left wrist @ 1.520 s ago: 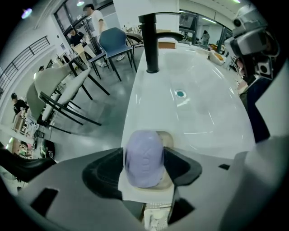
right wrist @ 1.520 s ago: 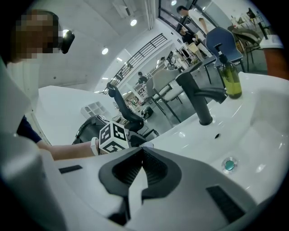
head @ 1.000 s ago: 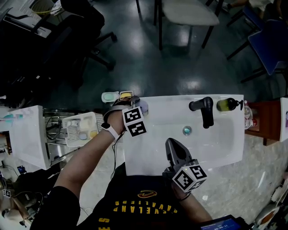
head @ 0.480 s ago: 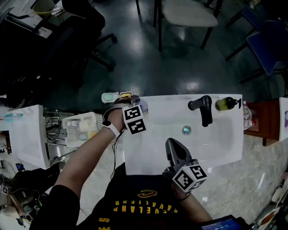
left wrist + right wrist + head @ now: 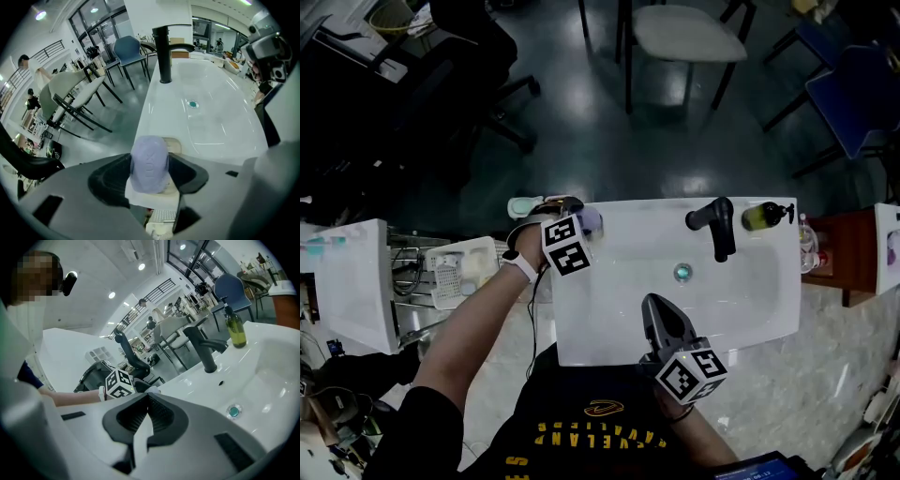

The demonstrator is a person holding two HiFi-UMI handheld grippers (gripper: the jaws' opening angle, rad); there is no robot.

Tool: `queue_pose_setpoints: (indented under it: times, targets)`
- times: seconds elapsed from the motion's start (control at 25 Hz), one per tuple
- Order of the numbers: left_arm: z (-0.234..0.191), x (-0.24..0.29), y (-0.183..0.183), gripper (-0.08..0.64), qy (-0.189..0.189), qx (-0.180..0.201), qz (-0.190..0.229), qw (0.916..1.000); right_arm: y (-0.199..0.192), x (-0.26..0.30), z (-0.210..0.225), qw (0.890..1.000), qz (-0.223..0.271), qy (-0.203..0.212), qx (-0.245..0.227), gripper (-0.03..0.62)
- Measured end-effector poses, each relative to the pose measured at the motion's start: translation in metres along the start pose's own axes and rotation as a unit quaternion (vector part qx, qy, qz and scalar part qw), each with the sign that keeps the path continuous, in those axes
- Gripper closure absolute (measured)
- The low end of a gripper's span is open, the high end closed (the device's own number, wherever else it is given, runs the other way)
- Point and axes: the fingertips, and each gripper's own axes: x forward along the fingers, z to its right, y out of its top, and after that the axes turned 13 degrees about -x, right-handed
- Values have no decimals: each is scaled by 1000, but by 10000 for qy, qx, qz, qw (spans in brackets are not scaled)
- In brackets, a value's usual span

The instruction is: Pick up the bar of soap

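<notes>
A lavender bar of soap (image 5: 149, 161) stands between the black pads of my left gripper (image 5: 150, 174), just above a beige soap dish (image 5: 175, 145). The jaws are closing and both pads touch the bar's sides. In the head view this gripper (image 5: 582, 223) is at the back left corner of the white sink (image 5: 750, 300), with the soap (image 5: 591, 220) at its tip. My right gripper (image 5: 654, 307) hovers over the sink's front rim, shut and empty; its ribbed pads (image 5: 154, 414) meet.
A black tap (image 5: 718, 227) and an olive soap bottle (image 5: 761, 217) stand on the sink's back rim, with a teal drain (image 5: 682, 272) in the basin. A white basket (image 5: 455, 272) sits left of the sink. Chairs (image 5: 684, 33) stand beyond on the dark floor.
The head view has drifted, so everything sits a little to the left. My left gripper stays at the sink's back left corner by the soap. The right gripper has barely moved.
</notes>
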Motion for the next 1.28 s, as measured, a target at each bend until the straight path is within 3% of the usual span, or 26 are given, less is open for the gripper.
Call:
queue_pose_setpoints:
  times: [0.44, 0.64, 0.84, 1.08, 1.28]
  targets:
    - [7, -46, 4, 293, -228, -903, 772, 9927, -1, -4, -13, 9999, 73, 53, -86, 581]
    - [10, -70, 4, 293, -284, -1390, 1192, 9827, -1, -5, -19, 9998, 75, 116, -158, 581]
    - [21, -100, 11, 293, -561, -1973, 1738, 9632, 1, -7, -26, 9995, 82, 173, -258, 581]
    - [36, -136, 20, 293, -959, -2614, 2382, 9305, 5, -8, -33, 9990, 117, 231, -370, 581]
    - [48, -156, 18, 293, -1233, -3018, 2676, 9067, 8, -9, -40, 9982, 139, 292, -508, 581]
